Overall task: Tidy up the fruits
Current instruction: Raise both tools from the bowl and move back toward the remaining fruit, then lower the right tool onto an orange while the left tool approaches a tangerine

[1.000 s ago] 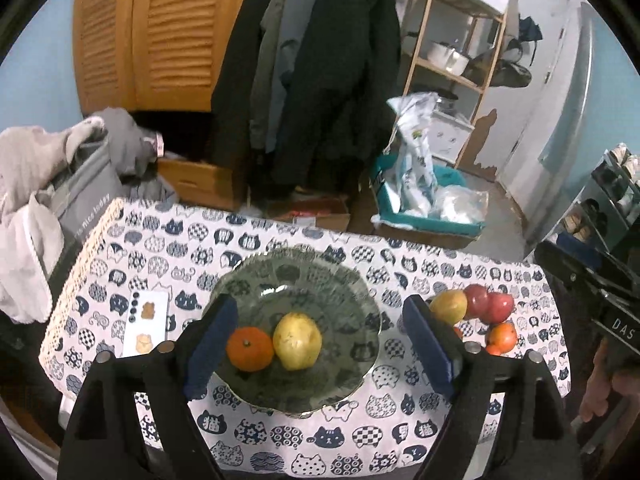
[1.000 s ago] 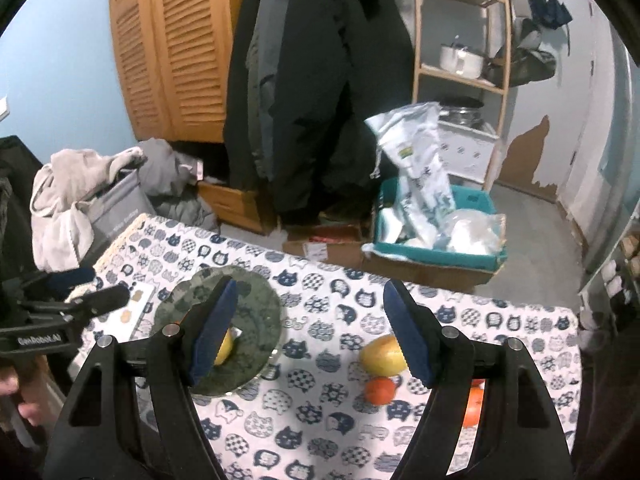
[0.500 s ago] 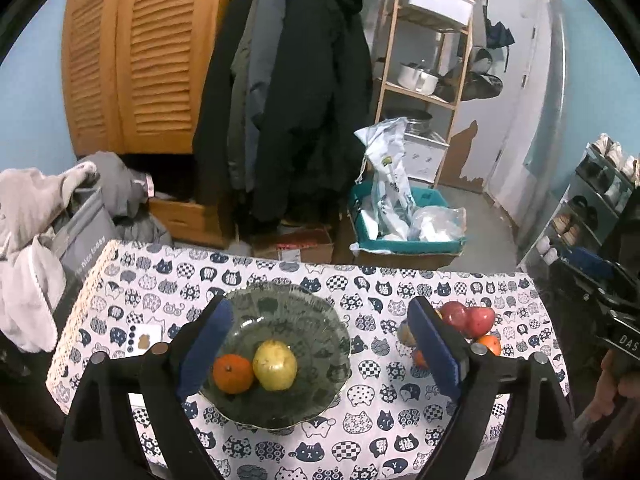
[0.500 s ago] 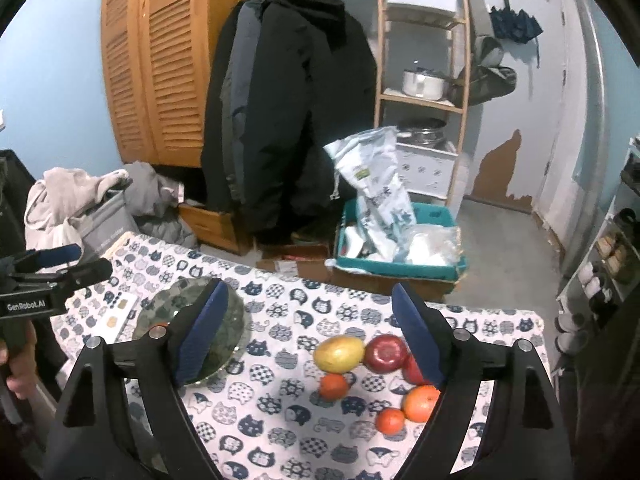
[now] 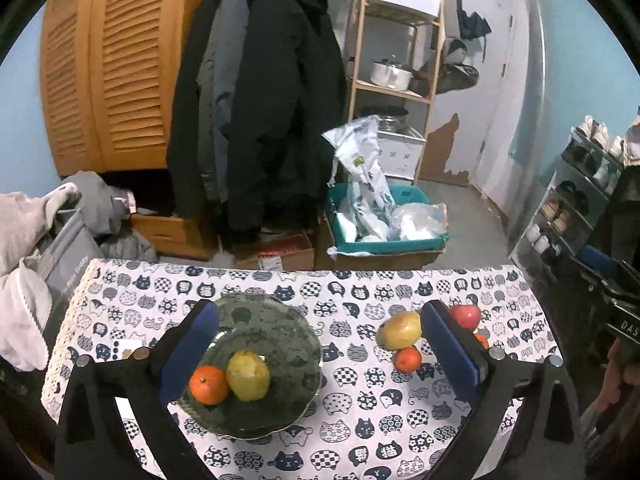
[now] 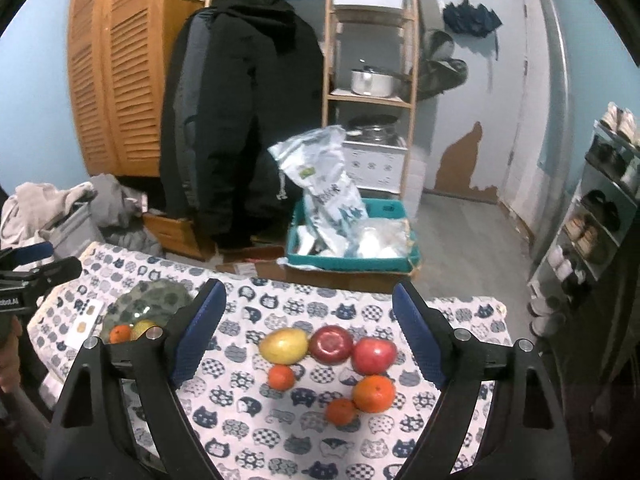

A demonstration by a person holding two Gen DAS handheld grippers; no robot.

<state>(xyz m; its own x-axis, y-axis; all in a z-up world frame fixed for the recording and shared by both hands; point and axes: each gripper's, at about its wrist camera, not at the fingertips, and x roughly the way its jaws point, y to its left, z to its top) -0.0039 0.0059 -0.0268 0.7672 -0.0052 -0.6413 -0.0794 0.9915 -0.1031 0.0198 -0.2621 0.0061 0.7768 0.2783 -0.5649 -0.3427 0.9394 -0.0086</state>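
Note:
A green glass plate [image 5: 280, 320] sits on the cat-print table and holds an orange tangerine [image 5: 208, 385] and a yellow-green pear [image 5: 248, 375]. My left gripper [image 5: 318, 354] is open and empty above the plate. To its right lie a mango [image 5: 399, 329], a small tangerine [image 5: 407, 359] and a red apple [image 5: 465, 316]. My right gripper [image 6: 308, 338] is open and empty above the loose fruit: a mango [image 6: 284, 345], two red apples [image 6: 331, 343], [image 6: 374, 355], and three tangerines [image 6: 281, 377], [image 6: 340, 411], [image 6: 373, 393]. The plate [image 6: 154, 296] shows at left.
A white card [image 6: 85, 320] lies at the table's left end by the plate. The table's far edge [image 5: 304, 270] drops to the floor, where a teal bin [image 6: 352, 260] with bags stands. Coats, a wooden shelf and a shoe rack stand behind.
Both grippers have pulled back and up from the table. The right gripper has swung rightward from the plate to above the loose fruit. Both stay open.

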